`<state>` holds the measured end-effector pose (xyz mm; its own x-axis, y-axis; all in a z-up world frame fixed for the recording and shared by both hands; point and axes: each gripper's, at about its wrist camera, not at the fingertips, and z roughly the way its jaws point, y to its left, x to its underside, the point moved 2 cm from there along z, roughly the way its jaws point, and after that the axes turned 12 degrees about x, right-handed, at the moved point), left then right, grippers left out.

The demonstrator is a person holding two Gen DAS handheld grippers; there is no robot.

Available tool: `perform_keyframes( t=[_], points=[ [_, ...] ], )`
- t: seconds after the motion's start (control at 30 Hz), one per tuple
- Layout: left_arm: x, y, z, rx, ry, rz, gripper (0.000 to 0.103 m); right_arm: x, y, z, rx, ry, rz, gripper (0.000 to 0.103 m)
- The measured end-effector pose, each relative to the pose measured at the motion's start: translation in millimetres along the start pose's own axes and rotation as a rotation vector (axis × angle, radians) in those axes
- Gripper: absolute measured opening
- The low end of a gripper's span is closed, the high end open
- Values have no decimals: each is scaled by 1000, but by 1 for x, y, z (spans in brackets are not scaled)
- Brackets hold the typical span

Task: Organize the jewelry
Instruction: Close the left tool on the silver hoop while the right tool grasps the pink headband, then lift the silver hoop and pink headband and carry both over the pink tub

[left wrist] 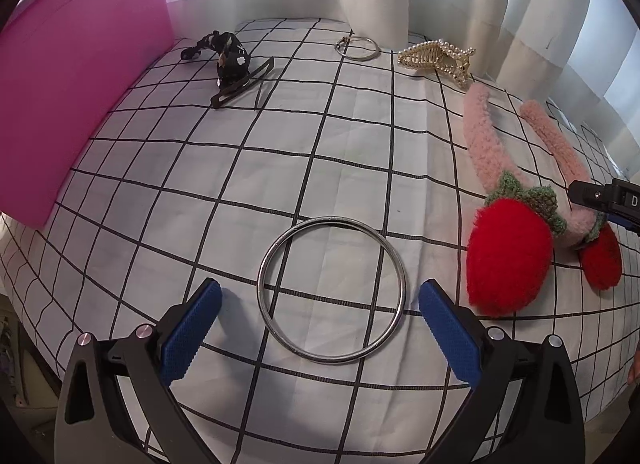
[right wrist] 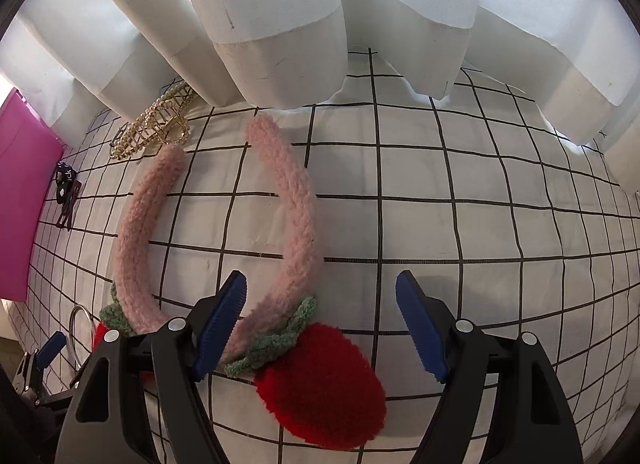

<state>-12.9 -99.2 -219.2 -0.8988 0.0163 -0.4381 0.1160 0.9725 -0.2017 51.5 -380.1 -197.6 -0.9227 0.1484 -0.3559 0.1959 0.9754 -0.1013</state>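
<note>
Two grippers hang over the checked cloth (left wrist: 320, 168), both with jaws spread wide and nothing held. The left gripper (left wrist: 320, 316) straddles the near part of a large silver ring (left wrist: 332, 290) lying flat, its blue pads standing clear of the rim on either side. The right gripper (right wrist: 322, 324) has the right-hand arm of a fuzzy pink headband (right wrist: 292, 200) and its green leaf trim between its pads, just above a red strawberry pom (right wrist: 320, 384); the left pad sits very near the plush, though contact cannot be confirmed. Judged from here, the thin ring could skate out or flip if the pads close on its rim unevenly, since it offers little height above the cloth, and the pads might pinch the fabric instead. The headband's springy arc could twist or drag its second strawberry (left wrist: 508, 256) into the ring if lifted by one arm alone. Farther out lie a pearl claw clip (left wrist: 438, 58), a smaller ring (left wrist: 357, 48) and a black hair clip (left wrist: 234, 64), all well apart from both grippers. A pink box (left wrist: 80, 104) bounds the left side, curtains (right wrist: 280, 24) hang at the far edge, and open cloth stretches to the right of the headband.
</note>
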Motion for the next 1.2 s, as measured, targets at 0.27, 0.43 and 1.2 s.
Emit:
perform_keyframes(
  t=[0.27, 0.43, 1.2],
  points=[
    [2, 1, -1, -8, -43, -12, 97, 1, 15, 12, 105, -33, -92, 93],
    [4, 0, -2, -21, -64, -28, 98, 1, 10, 18, 92, -45, -54, 95],
    [3, -8, -9, 29, -60, -7, 70, 14, 35, -2, 63, -106, -106, 17]
  ],
)
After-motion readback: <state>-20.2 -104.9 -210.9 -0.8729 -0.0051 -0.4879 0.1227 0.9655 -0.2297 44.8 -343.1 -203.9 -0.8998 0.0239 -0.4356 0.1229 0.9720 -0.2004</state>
